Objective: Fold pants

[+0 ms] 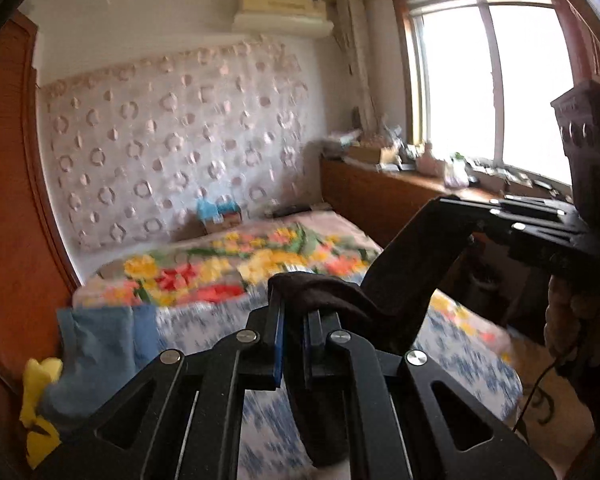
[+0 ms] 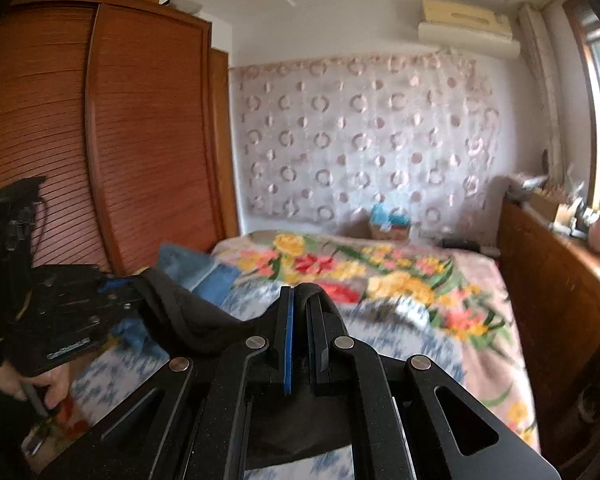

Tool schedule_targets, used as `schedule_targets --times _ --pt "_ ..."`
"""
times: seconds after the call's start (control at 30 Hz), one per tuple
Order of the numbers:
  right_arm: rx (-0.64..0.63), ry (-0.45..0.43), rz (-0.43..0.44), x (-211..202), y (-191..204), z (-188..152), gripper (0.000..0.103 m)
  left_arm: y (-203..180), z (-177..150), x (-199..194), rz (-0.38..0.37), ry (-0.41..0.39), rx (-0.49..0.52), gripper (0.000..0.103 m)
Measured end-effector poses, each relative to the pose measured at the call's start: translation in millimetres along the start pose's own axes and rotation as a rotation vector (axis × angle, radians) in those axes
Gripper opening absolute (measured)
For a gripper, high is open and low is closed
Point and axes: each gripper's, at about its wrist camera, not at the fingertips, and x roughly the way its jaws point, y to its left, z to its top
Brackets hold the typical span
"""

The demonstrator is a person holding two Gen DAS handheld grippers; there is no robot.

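The dark pants (image 1: 404,280) hang in the air between my two grippers, above the bed. In the left wrist view my left gripper (image 1: 294,304) is shut on one edge of the pants, and the cloth stretches up right to my right gripper (image 1: 444,202), which is shut on it too. In the right wrist view my right gripper (image 2: 302,300) pinches the dark pants (image 2: 192,316), and the cloth runs left to my left gripper (image 2: 136,280). The rest of the pants hangs below the fingers, mostly hidden.
The bed (image 1: 228,264) with a floral cover lies below and ahead. Blue cloth (image 1: 104,352) and a yellow item (image 1: 40,392) lie at its left edge. A wooden wardrobe (image 2: 100,140) stands left, a wooden cabinet (image 2: 552,280) right under the window. A small box (image 2: 390,226) sits at the bed's head.
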Motion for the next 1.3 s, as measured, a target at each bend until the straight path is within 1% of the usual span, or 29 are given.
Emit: schedule_targets --times 0.07,0.13,0.2,0.3,0.33,0.43,0.5,0.6,0.7,0.77,0.8,0.9,1.1,1.3 --pt "-0.010 -0.034 -0.032 3 4 12 0.005 6 8 0 0.017 -0.038 -0.007 0.008" --pt "-0.009 -0.041 -0.044 6 8 13 0.005 10 3 4 0.025 -0.031 -0.010 0.008" --pt "0.000 -0.006 -0.027 12 11 2 0.005 9 -16 10 0.024 0.012 -0.011 0.008" --pt "0.000 0.067 -0.021 21 17 -29 0.005 7 -48 11 0.006 0.073 -0.019 0.008" --pt "0.008 0.091 -0.015 23 20 -40 0.005 4 -54 10 0.003 0.083 -0.014 0.008" --pt "0.031 0.127 0.008 21 24 -53 0.005 -1 -68 7 -0.007 0.114 -0.004 0.008" --pt "0.036 0.146 0.016 22 26 -56 0.005 -4 -68 5 -0.004 0.117 0.003 0.008" --pt "0.038 0.160 0.030 24 21 -48 0.005 -7 -68 1 0.000 0.119 0.013 0.008" --pt "0.029 0.162 0.038 12 18 -39 0.005 -8 -68 1 0.002 0.121 0.013 0.008" --pt "0.025 0.165 0.045 4 15 -42 0.005 -8 -69 1 0.001 0.127 0.007 0.008" --pt "0.022 0.167 0.047 1 15 -45 0.005 -8 -71 -1 0.000 0.129 0.005 0.008" --pt "0.017 0.179 0.057 12 11 -55 0.005 -7 -81 -9 -0.010 0.137 -0.010 0.008" --pt "0.033 0.204 0.096 9 11 -73 0.005 -15 -105 -30 -0.029 0.149 -0.014 0.008" --pt "0.046 0.246 0.125 -4 15 -92 0.005 -24 -140 -49 -0.053 0.180 -0.028 0.008"
